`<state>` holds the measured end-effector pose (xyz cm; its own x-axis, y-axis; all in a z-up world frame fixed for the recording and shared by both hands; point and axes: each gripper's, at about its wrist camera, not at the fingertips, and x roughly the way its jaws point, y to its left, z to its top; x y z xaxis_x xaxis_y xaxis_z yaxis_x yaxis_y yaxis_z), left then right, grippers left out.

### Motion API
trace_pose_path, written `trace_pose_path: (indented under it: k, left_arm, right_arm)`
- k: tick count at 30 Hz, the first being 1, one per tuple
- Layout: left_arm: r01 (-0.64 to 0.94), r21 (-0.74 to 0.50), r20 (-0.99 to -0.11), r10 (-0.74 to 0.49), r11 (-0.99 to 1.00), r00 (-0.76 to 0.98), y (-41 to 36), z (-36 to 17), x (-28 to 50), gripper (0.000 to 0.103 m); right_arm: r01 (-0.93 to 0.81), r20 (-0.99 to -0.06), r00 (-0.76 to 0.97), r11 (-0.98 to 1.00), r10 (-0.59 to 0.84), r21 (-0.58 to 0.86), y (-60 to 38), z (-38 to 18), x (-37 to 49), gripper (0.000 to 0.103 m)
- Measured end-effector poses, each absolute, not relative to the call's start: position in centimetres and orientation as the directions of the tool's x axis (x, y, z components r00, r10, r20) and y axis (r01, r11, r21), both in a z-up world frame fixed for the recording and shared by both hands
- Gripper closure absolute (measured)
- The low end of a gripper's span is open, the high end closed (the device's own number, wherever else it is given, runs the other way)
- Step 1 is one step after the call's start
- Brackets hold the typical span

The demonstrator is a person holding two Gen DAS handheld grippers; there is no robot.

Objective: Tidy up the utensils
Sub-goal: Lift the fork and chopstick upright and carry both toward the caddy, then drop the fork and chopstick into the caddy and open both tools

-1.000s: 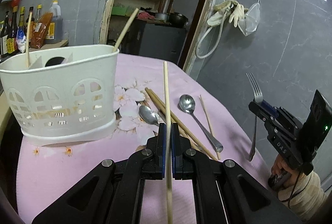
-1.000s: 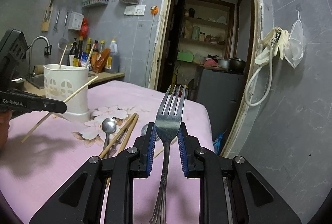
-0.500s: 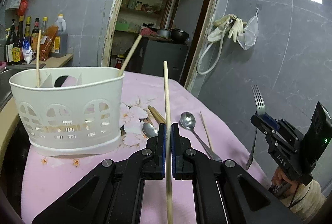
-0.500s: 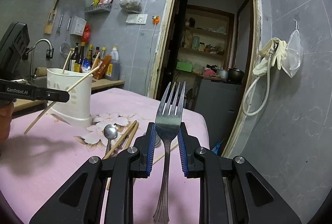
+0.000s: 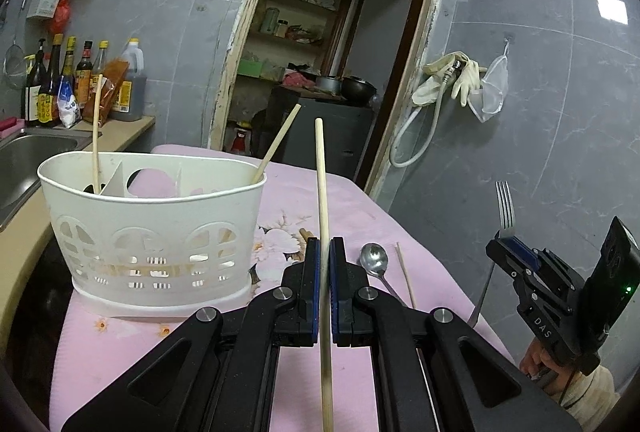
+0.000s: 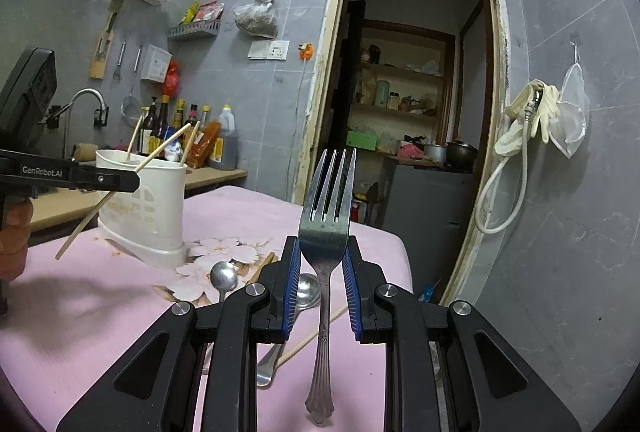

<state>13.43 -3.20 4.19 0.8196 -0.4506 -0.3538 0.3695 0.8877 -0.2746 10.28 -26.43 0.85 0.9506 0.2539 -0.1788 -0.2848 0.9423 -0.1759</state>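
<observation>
Basket [image 5: 160,232] lower now, pink tablecloth [image 5: 280,199].

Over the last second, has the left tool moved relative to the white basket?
Yes. In the right wrist view the left tool, shut on a chopstick, has risen against the basket toward its rim.

A: What covers the surface [image 5: 360,207]?

B: A pink cloth with a flower print. The white caddy [image 5: 156,232] stands on it.

A: And beside the caddy?

B: Toward the doorway side lie two spoons [image 6: 223,278], a pair of chopsticks [image 6: 264,266] near the flowers, and one thin stick [image 5: 405,274] farther out.
</observation>
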Motion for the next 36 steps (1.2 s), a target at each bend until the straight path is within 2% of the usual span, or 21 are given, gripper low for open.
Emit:
trace_pose_path:
  k: [17, 31, 36]
  left_arm:
    - [0.32, -0.297, -0.244, -0.395, 0.9, 0.886, 0.0, 6.8, 13.7, 0.101]
    - [0.217, -0.257, -0.119, -0.254, 0.942, 0.96, 6.2, 10.6, 15.2, 0.101]
    - [0.189, -0.304, -0.06, -0.217, 0.934, 0.974, 9.7, 11.8, 16.4, 0.1]
  right_arm:
    - [-0.33, -0.101, 0.943, 0.928, 0.316, -0.176, -24.3, 3.5, 10.7, 0.085]
    - [-0.479, 0.034, 0.872, 0.865, 0.488, -0.146, -18.0, 8.9, 13.2, 0.085]
    - [-0.577, 0.075, 0.811, 0.814, 0.58, -0.066, -14.9, 10.7, 15.6, 0.085]
